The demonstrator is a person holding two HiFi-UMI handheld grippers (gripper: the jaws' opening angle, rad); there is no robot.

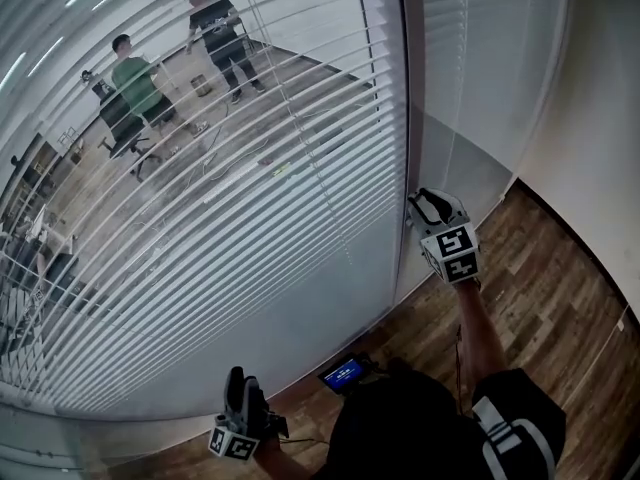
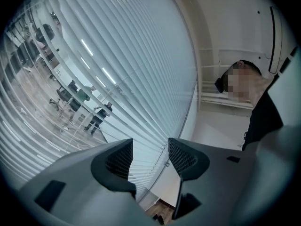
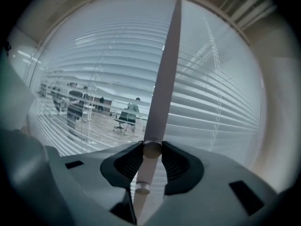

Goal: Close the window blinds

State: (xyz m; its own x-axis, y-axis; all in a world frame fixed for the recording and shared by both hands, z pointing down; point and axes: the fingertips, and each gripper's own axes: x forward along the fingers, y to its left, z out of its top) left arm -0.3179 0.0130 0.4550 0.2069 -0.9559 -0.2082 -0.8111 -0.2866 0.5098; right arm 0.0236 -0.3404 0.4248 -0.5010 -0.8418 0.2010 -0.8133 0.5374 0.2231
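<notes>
Slats of the window blinds [image 1: 250, 228], filling the frame's left, stand tilted open. Our right gripper [image 3: 151, 157] pinches the tilt wand [image 3: 165, 74] near its lower end; we should roll it steadily about its axis, not tug sideways. Our left gripper [image 2: 149, 159] hangs spread, empty, at lower left

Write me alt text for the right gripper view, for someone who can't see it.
The right gripper is shut on the lower end of the blinds' pale tilt wand, which rises straight up the frame. Behind it, white horizontal slats stand partly open, showing an office with a person seated in a green top.
</notes>
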